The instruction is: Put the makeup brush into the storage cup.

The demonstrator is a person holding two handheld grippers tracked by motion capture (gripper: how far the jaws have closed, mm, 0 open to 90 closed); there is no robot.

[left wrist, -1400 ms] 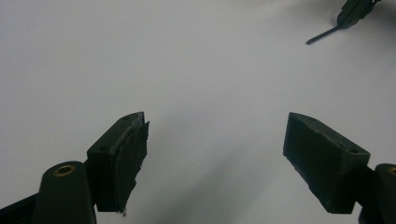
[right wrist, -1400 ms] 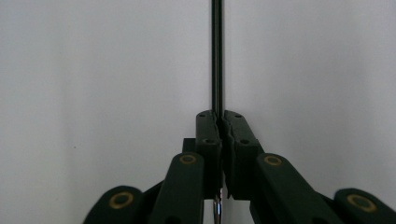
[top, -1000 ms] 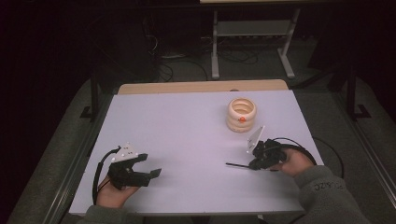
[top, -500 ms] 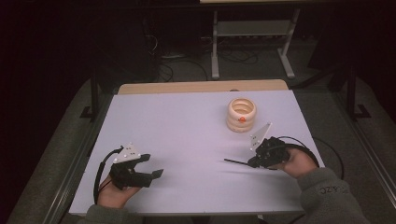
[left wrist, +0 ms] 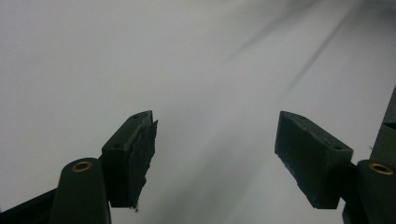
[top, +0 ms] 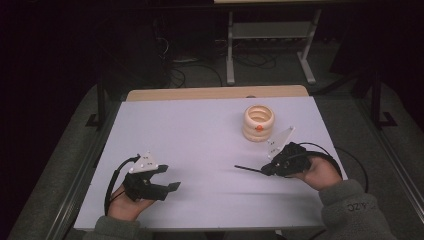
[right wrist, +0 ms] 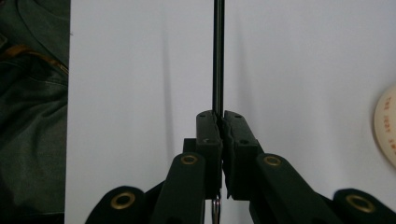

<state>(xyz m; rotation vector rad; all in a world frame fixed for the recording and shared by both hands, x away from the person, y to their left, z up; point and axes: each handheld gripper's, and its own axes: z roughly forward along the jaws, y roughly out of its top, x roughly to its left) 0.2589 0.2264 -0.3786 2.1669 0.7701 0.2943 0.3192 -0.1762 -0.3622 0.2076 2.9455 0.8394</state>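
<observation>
**Holding a thin rod above the desk, left claw empty**

Gripping a thin, straight black metal rod [top: 248, 169], the right claw [top: 267, 170] has its jaws pressed fully together on one end of it, so the rod sticks out level toward the middle of the pale lilac desk [top: 200, 130]. The landmark here is the stack of cream-coloured wooden rings [top: 259, 122] with a small orange dot on its side: the right claw sits just in front of that stack, and the rod's free tip points away from it, off to the left. The left claw [top: 170, 178] is well apart from the stack, near the front left of the desk; its jaws stand wide with nothing between them, and they have just been closing a little.

Judging by this, the pick-up of the rod looks done, while whatever it is meant for, perhaps the ring stack or a hand-over, is not yet begun.

From the right gripper view, the rod [right wrist: 218, 56] runs dead straight out from the clamped pads, with an edge of the ring stack [right wrist: 385, 126] at the right. From the left gripper view, the black fingertips [left wrist: 135, 154] frame bare desk surface, confirming the gap is empty.
</observation>
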